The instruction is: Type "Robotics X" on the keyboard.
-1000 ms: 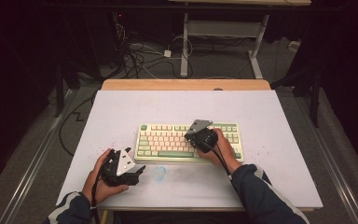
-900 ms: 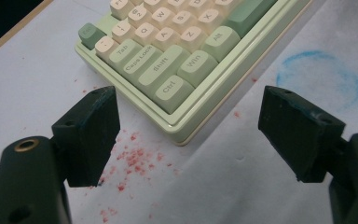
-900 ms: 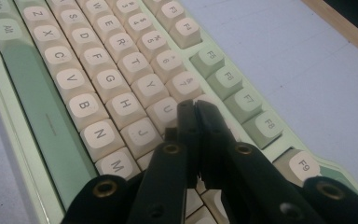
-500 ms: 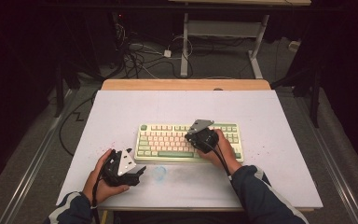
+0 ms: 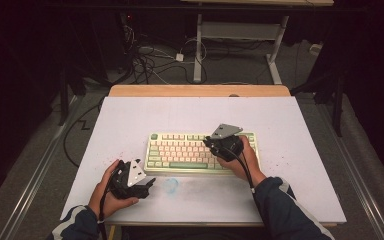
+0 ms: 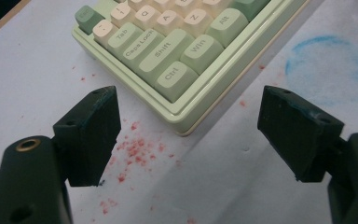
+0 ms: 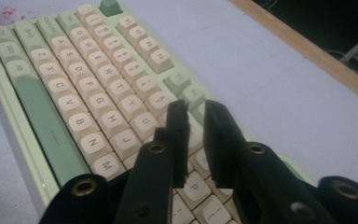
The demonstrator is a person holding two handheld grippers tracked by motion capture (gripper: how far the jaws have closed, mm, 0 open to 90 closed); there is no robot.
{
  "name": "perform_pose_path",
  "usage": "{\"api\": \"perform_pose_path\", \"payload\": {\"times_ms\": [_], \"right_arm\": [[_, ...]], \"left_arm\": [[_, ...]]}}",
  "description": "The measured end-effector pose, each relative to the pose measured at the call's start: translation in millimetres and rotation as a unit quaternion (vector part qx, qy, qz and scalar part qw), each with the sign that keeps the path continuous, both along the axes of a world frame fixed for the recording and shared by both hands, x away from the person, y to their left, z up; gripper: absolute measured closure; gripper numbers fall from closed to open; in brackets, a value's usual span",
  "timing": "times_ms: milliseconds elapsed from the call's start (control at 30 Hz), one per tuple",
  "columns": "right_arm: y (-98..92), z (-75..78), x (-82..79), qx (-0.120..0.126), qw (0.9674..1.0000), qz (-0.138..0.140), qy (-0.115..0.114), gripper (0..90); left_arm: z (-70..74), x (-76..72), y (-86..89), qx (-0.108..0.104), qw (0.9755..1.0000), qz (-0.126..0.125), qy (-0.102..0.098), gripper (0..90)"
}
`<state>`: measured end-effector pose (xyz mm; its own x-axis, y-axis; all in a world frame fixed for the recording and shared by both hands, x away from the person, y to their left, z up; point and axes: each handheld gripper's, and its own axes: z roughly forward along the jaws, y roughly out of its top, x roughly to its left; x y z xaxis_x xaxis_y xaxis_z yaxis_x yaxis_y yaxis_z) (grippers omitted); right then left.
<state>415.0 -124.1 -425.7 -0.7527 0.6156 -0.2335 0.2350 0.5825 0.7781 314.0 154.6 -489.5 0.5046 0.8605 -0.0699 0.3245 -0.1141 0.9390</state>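
A pale green keyboard [image 5: 185,150] with cream keys lies across the middle of the white table [image 5: 290,130]. My right gripper [image 5: 208,143] hovers over the keyboard's right half. In the right gripper view its jaws [image 7: 196,112] stand a narrow gap apart above the cream keys [image 7: 88,88]. They have just been opening, and nothing is between them. My left gripper [image 5: 147,183] rests near the table's front edge, left of the keyboard. Its jaws [image 6: 191,126] are wide open, and the keyboard's lower left corner [image 6: 177,84] lies just beyond them.
A faint blue ring stain [image 5: 171,185] marks the table in front of the keyboard, also seen as a blue ring [image 6: 326,70] in the left gripper view. Red specks [image 6: 135,149] dot the surface near the left jaw. A wooden strip [image 5: 200,90] borders the far edge; cables lie on the floor beyond.
My right gripper has lifted slightly above the keys and its jaws have parted a little. The left gripper has stayed where it was.
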Motion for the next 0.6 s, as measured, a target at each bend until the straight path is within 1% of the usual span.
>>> {"api": "perform_pose_path", "payload": {"times_ms": [67, 133, 200, 267, 333, 400, 467, 533, 600], "right_arm": [[-3.0, 2.2, -1.2, 0.009, 0.9999, 0.001, -0.004, 72.9], [-5.0, 4.3, -2.3, 0.009, 0.9999, -0.005, -0.012, 68.6], [-6.7, 5.9, -3.5, 0.016, 0.9998, -0.001, -0.015, 62.7], [-7.5, 7.3, -5.2, 0.017, 0.9996, -0.003, -0.024, 57.7], [-8.7, 8.7, -6.7, 0.022, 0.9993, -0.002, -0.03, 49.4], [-9.6, 10.1, -8.1, 0.02, 0.999, -0.006, -0.04, 44.2], [-11.1, 10.8, -9.9, 0.025, 0.9986, -0.012, -0.046, 36.9], [-12.7, 11.7, -11.5, 0.023, 0.9985, -0.017, -0.047, 34.9], [-15.0, 13.1, -13.3, 0.031, 0.998, -0.02, -0.051, 30.8]], "left_arm": [[0.5, 0.0, 0.0, -0.003, 1.0, 0.001, -0.001, 20.0], [0.3, -0.2, -0.2, -0.001, 1.0, 0.0, -0.001, 20.0], [0.0, -0.5, -0.5, 0.0, 1.0, -0.001, 0.0, 20.0], [0.0, -0.9, -0.6, 0.0, 1.0, -0.001, 0.001, 20.0], [-0.3, -1.0, -0.6, 0.001, 1.0, -0.001, 0.001, 20.0], [-0.3, -0.9, -0.4, 0.001, 1.0, -0.001, 0.002, 20.0], [-0.8, -0.8, -0.7, 0.002, 1.0, -0.001, 0.003, 20.0], [-0.9, -0.9, -0.8, 0.002, 1.0, -0.002, 0.003, 20.0], [-0.8, -1.0, -0.8, 0.002, 1.0, -0.002, 0.003, 19.9]]}}
